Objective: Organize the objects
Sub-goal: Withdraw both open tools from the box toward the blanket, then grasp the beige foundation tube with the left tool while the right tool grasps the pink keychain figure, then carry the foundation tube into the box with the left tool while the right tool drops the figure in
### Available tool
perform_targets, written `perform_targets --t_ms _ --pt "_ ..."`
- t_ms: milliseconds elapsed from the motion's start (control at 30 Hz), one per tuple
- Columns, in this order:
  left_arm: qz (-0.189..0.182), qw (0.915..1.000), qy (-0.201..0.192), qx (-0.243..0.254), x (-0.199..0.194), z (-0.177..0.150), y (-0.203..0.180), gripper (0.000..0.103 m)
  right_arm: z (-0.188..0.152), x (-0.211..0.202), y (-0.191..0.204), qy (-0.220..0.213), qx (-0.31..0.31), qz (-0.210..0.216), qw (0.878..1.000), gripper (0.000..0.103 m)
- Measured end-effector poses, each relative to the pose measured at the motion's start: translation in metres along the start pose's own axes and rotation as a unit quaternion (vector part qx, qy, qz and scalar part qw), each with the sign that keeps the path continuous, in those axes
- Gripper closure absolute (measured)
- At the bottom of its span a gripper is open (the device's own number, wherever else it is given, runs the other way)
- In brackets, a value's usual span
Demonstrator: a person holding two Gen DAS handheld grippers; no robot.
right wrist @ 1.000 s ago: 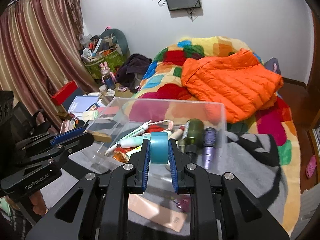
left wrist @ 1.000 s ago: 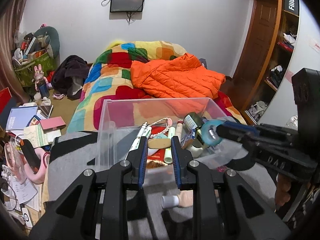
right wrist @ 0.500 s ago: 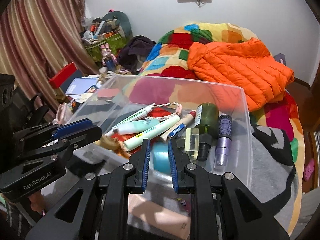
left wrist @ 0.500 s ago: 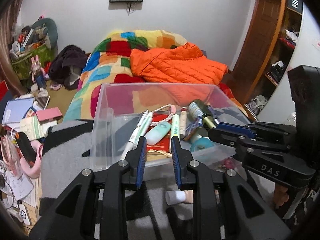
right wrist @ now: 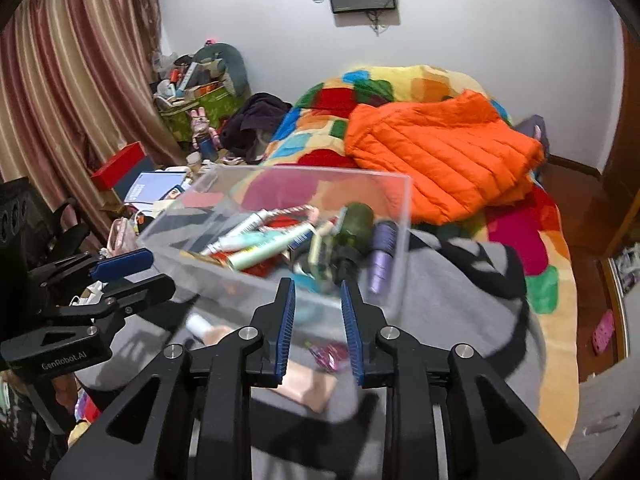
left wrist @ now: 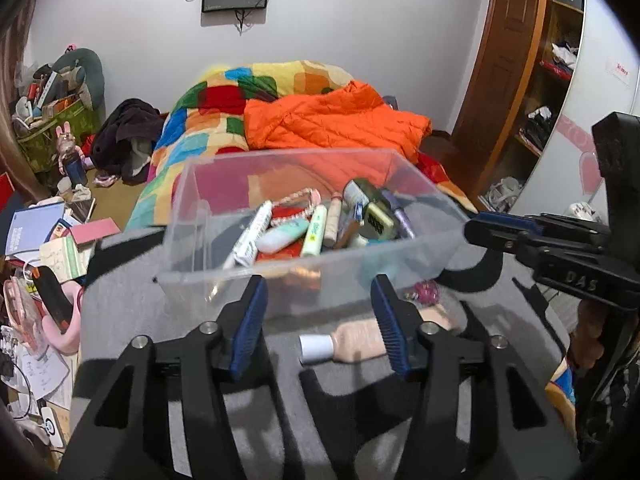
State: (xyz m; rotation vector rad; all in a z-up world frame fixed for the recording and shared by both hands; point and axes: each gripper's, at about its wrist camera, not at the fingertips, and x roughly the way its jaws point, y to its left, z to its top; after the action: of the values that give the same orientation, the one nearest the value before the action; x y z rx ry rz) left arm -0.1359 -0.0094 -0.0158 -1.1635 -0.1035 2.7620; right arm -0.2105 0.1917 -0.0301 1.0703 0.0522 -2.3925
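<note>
A clear plastic bin point(left wrist: 224, 276) sits on the grey blanket and holds tubes, pens, a green bottle point(right wrist: 354, 226) and a purple bottle point(right wrist: 382, 256). The teal tape roll point(left wrist: 378, 266) lies inside it near the front wall. My left gripper point(left wrist: 320, 320) is open and empty, just in front of the bin. A beige bottle with a white cap point(left wrist: 352, 340) lies between its fingers on the blanket. My right gripper point(right wrist: 318, 324) is open and empty at the bin's front right; it shows at the right of the left wrist view point(left wrist: 516, 236).
A small pink wrapped item point(left wrist: 424, 292) lies on the blanket point(left wrist: 132, 308) beside the beige bottle. Behind the bin is a bed with a colourful quilt and an orange jacket point(right wrist: 440, 152). Books and clutter point(left wrist: 44, 236) cover the floor at left.
My right gripper lowered the teal tape roll into the bin, opened and pulled back. My left gripper opened wide and now frames the beige bottle.
</note>
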Motion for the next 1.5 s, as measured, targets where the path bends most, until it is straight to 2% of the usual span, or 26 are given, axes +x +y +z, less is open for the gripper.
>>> perform_targets --t_ms 133,267,367,433,533,633,700,767,800,1100,1500 --pt "-0.017 0.9990 0.042 0.002 0.023 -0.010 -0.004 0.048 -0.016 0.008 -0.012 0.022 0.020 -0.002 1.000 0.076" --pt "-0.018 0.9959 0.088 0.010 0.052 -0.016 -0.006 0.046 -0.027 0.027 -0.020 0.053 0.046 0.001 0.998 0.076" --pt "-0.022 0.9942 0.105 0.010 0.064 -0.018 -0.006 0.038 -0.030 0.043 -0.022 0.071 0.059 0.004 0.996 0.075" --pt "-0.023 0.9931 0.115 0.008 0.070 -0.021 -0.005 0.036 -0.032 0.052 -0.020 0.080 0.061 0.002 0.995 0.071" --pt "-0.028 0.9937 0.108 0.001 0.068 -0.023 -0.003 0.038 -0.035 0.062 -0.016 0.087 0.060 0.002 0.994 0.067" --pt "-0.038 0.9940 0.103 0.000 0.065 -0.024 -0.002 0.055 -0.037 0.068 -0.008 0.083 0.049 -0.013 0.995 0.067" --pt "-0.039 0.9944 0.098 0.000 0.062 -0.026 -0.002 0.062 -0.039 0.069 -0.003 0.078 0.035 -0.027 0.996 0.068" --pt "-0.041 0.9949 0.092 -0.003 0.057 -0.028 -0.001 0.068 -0.039 0.069 -0.001 0.076 0.031 -0.034 0.996 0.077" --pt "-0.043 0.9949 0.091 -0.005 0.055 -0.028 0.000 0.069 -0.039 0.069 -0.001 0.077 0.028 -0.037 0.996 0.083" --pt "-0.018 0.9973 0.066 -0.026 0.028 -0.042 0.009 0.070 -0.042 0.052 0.001 0.057 0.026 -0.027 0.998 0.083" --pt "-0.009 0.9980 0.018 -0.059 -0.016 -0.033 0.027 0.070 -0.019 -0.011 0.004 -0.023 0.030 -0.031 0.999 0.083"
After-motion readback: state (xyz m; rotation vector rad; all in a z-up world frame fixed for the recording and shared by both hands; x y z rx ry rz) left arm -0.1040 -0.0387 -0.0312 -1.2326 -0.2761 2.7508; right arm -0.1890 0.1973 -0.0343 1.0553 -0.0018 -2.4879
